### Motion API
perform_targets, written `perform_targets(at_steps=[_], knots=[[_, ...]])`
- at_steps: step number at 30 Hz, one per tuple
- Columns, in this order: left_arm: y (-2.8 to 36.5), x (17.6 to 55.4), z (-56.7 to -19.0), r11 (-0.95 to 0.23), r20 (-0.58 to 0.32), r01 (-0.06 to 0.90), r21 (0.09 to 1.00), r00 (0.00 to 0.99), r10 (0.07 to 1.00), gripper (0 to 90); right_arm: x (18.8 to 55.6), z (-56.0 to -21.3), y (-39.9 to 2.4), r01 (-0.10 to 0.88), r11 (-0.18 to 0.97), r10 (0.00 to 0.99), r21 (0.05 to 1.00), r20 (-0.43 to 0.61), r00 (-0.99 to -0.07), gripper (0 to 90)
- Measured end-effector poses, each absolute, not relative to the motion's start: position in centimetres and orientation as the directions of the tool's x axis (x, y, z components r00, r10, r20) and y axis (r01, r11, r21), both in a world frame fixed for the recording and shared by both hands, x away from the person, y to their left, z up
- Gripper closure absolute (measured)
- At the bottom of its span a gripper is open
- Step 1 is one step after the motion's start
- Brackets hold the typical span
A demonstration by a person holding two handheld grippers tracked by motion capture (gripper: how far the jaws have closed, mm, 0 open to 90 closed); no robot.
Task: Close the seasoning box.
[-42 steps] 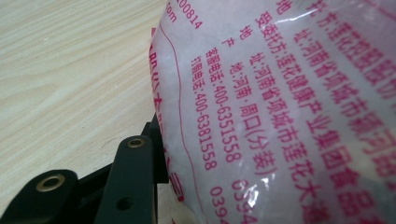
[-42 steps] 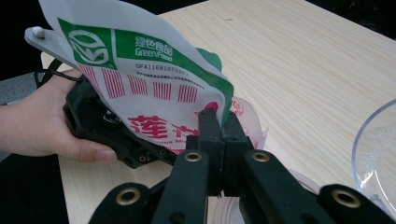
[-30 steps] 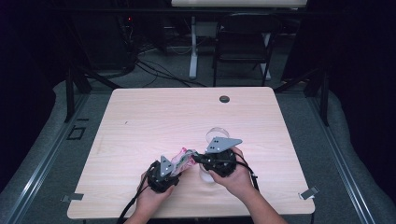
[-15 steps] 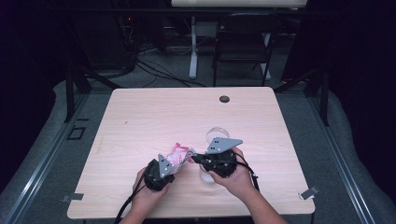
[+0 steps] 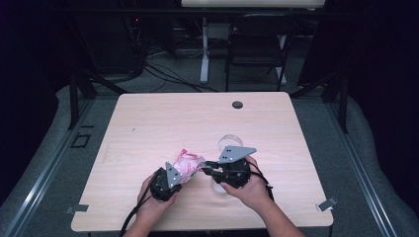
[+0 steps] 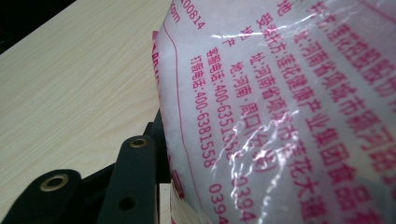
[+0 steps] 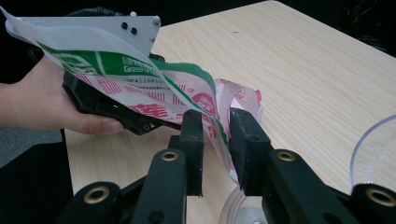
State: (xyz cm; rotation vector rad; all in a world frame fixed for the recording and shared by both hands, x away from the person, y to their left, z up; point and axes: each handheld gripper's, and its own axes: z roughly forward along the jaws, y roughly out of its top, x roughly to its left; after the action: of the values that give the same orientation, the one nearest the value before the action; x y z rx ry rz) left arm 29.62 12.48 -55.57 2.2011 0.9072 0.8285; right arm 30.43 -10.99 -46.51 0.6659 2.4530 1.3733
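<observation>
Right jaws let go of the packet's corner

While the left hand-held gripper (image 5: 179,174) keeps the pink-printed plastic packet (image 5: 189,161) pinched just above the worktop (image 5: 163,118), the right hand-held gripper (image 7: 215,140) has just been opening its jaws (a second ago they were all but shut on the packet's near corner). Seen in the right gripper view, the 2 black jaws now stand a little apart with the packet's lower corner (image 7: 223,145) hanging in the gap; the film lies close along the left pad, but the pads no longer look to be pressing it. From above, the packet has barely shifted compared with the 2 earlier pictures, and both hands sit where they were.

In the left gripper view the packet (image 6: 280,107) crowds the lens, its red print close up, with 1 jaw at its left edge; the grip there holds at a middling width.

A clear bowl (image 5: 231,144) stands just beyond and partly under the right hand-held gripper, its rim (image 7: 371,140) at the lower right of the right gripper view.

My reading: a pull or tear at the corner has ended, or the right side is about to re-grip at a better spot. Whether the packet is open yet I cannot tell, so pouring into the bowl looks not yet begun
</observation>
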Motion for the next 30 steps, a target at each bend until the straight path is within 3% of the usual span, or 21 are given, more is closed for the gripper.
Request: perform_targets(at_steps=[17,30], knots=[[12.6,29.6,-55.4,-0.606,0.355,0.364,0.707,0.559,0.75,60.8,30.2,-46.0,-11.2,0.233,0.481,0.494,0.845,-0.042,-0.868,68.3],[12.6,29.6,-55.2,-0.62,0.38,0.351,0.702,0.553,0.742,60.8,29.9,-45.2,-11.8,0.204,0.496,0.474,0.844,-0.067,-0.878,68.7]])
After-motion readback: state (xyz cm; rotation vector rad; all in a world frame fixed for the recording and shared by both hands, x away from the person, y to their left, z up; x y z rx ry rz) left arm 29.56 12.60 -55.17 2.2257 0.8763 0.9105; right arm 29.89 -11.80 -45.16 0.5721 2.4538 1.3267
